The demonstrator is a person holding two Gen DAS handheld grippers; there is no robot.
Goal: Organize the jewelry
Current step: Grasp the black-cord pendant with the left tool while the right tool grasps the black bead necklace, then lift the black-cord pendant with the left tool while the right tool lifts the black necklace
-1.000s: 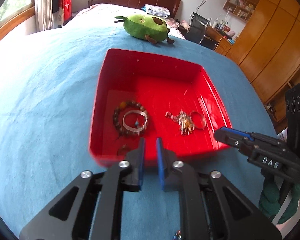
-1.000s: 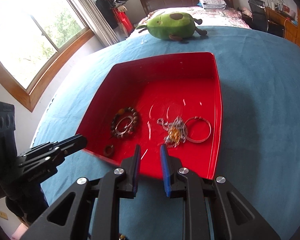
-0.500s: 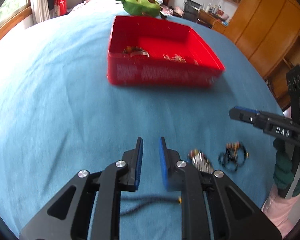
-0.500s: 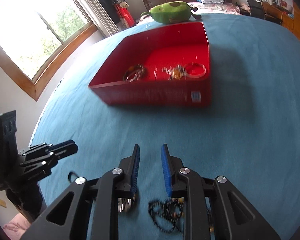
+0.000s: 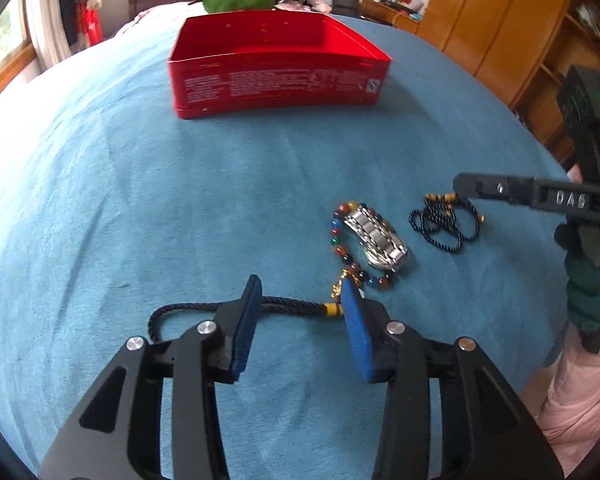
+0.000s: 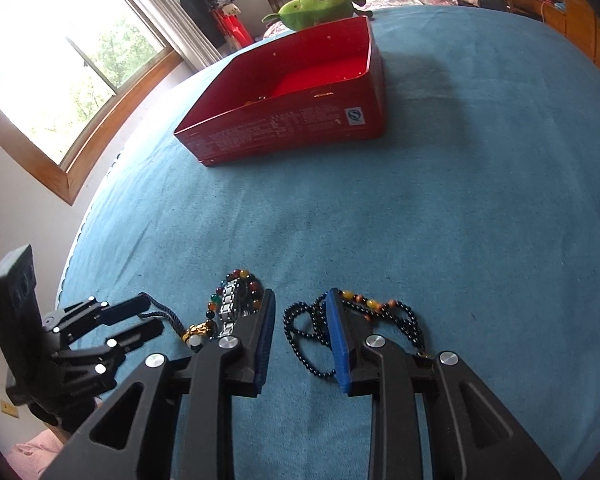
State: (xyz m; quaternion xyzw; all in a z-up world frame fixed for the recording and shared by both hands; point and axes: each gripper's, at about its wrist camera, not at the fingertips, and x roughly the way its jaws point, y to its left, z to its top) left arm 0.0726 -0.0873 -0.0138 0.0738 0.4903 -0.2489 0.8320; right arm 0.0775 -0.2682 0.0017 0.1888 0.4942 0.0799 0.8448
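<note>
Evidently the sorting is being carried on with part of the work left: three pieces are still lying on the blue cover (image 5: pixel 140 200), well apart from the red box (image 5: pixel 278 76), into which little can be seen from here (only a small glint on its floor is being caught in the right wrist view, so its contents cannot be told). A braided black cord (image 5: pixel 288 302) with a gold bead is being straddled by the left gripper (image 5: pixel 298 312), whose jaws have just been opening and are standing wide, the cord between them but not pressed. Just beside it, a string of coloured beads (image 5: pixel 340 240) is being lain upon by a silver watch band (image 5: pixel 378 238). A black bead necklace (image 6: pixel 312 332) is being approached by the right gripper (image 6: pixel 300 322), whose jaws have just been opening a little and are standing narrowly apart, with a loop of the necklace between them and nothing clamped. By this reckoning, each of the three pieces is yet to be picked up and carried to the box.
</note>
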